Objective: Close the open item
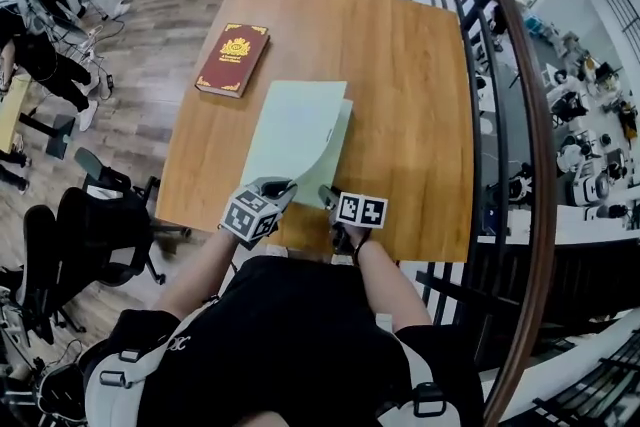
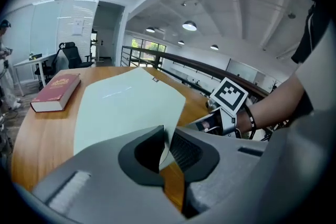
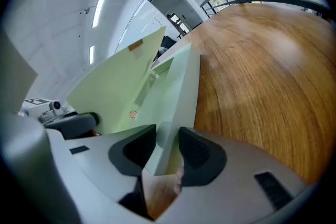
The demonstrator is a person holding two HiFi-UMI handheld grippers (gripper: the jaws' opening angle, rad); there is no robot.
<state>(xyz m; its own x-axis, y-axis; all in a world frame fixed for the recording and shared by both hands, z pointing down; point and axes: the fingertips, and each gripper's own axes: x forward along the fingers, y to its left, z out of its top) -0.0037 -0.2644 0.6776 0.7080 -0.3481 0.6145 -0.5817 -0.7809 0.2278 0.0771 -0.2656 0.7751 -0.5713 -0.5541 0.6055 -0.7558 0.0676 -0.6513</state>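
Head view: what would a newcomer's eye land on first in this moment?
The pale green folder in the middle of the wooden table stands out first, its cover lifted and curling at the near end. The left gripper pinches that cover's near edge, while the right gripper grips the folder's near end beside it. A closed red book lies at the table's far left.
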